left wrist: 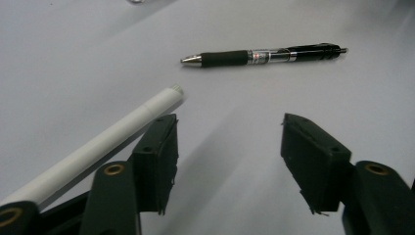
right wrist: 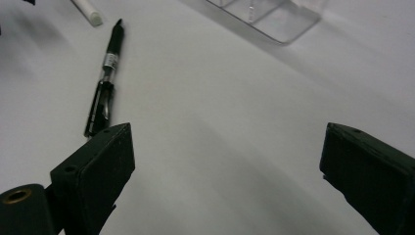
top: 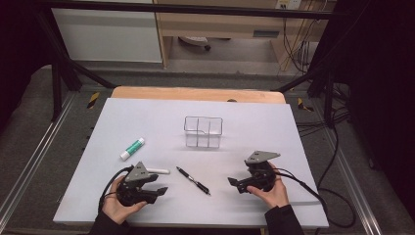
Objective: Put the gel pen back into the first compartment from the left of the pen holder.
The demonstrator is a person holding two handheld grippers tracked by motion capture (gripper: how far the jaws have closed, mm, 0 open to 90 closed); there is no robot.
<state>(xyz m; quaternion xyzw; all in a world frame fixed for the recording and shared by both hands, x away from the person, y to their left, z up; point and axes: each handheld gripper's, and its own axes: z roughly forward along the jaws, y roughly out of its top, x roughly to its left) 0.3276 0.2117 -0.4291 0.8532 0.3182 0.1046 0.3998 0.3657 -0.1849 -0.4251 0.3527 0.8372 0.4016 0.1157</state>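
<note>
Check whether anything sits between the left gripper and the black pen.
Nothing visible does. Bare white table lies between the left gripper and the black pen; the white stick lies off beside one jaw.

I am working in a lab-like recording room: beyond my jaws a white-covered table stands inside a black metal frame, loose cables trail over grey carpet, and pale wooden cabinets stand farther off.
</note>
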